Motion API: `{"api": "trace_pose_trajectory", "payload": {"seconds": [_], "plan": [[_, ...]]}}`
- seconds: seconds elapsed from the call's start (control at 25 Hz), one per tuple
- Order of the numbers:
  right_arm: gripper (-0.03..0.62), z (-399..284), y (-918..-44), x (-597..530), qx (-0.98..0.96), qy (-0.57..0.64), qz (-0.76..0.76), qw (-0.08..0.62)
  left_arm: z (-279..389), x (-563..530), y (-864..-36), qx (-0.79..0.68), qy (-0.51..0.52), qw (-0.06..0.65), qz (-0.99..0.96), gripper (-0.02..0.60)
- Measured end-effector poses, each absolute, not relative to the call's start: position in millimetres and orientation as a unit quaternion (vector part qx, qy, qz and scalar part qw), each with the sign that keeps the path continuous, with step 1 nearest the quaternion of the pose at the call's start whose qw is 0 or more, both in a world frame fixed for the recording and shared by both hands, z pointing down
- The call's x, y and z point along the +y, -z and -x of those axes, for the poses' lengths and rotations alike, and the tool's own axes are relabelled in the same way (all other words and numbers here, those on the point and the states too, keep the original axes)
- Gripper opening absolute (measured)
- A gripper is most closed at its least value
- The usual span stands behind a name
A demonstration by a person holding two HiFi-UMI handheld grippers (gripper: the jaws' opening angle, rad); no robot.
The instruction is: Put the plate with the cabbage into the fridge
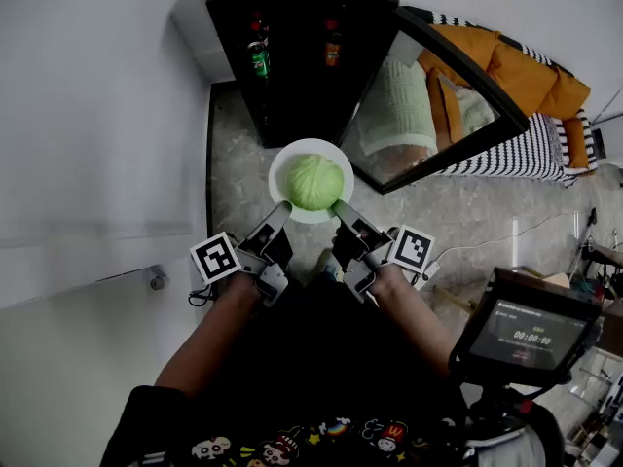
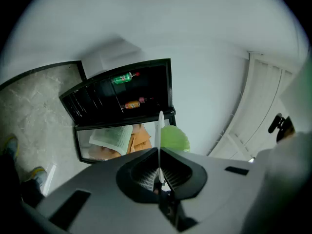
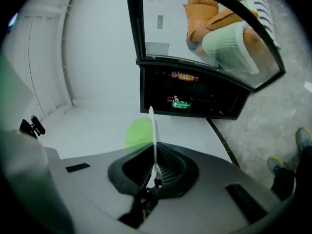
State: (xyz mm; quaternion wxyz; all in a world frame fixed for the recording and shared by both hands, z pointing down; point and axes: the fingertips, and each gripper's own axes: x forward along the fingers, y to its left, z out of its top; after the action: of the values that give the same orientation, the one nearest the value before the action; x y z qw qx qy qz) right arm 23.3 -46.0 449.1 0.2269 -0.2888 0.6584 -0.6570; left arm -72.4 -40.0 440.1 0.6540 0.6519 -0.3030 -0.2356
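Two grippers meet in the middle of the head view: the left gripper (image 1: 281, 212) and the right gripper (image 1: 341, 209) each clamp the lower rim of a round, smooth white plate (image 1: 284, 161), one on either side. A pale green, veined cabbage (image 1: 313, 181) sits as a dome at the plate's centre. A cube with black-and-white square markers (image 1: 215, 257) rides on each gripper. Plate and cabbage hang above a mottled stone floor (image 1: 232, 173), just below the open black fridge (image 1: 292, 86) at the top centre. On the fridge's dark shelves stand a green can (image 1: 259, 61) and an orange-labelled bottle (image 1: 333, 51). Its glossy glass door (image 1: 443, 105) swings out to the upper right, and through or in the glass show knitted mint-green and orange fabrics. In the left gripper view, the grey matte jaws are pressed together on the plate, which is seen edge-on as a thin white blade rising from the ribbed dark recess. The cabbage bulges to the right of that edge, and the fridge is tilted at the upper left. In the right gripper view, the jaws likewise pinch the plate's thin edge. Here the cabbage is a soft green blur to its left, and the fridge interior lies at the upper centre under the slanting door.
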Motion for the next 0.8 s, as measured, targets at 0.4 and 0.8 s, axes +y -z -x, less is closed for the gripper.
{"api": "trace_pose_trajectory", "payload": {"seconds": [0.4,0.8], "plan": [[0.021,-30,-455,-46,0.661,0.648,0.304,0.224,67,-40,-448,-0.298,0.223,0.663,-0.649,0.009],[0.021,-31,-460,-45,0.653,0.656,0.307,0.223,67,-41,-452,-0.3,0.222,0.667,-0.645,0.009]]}}
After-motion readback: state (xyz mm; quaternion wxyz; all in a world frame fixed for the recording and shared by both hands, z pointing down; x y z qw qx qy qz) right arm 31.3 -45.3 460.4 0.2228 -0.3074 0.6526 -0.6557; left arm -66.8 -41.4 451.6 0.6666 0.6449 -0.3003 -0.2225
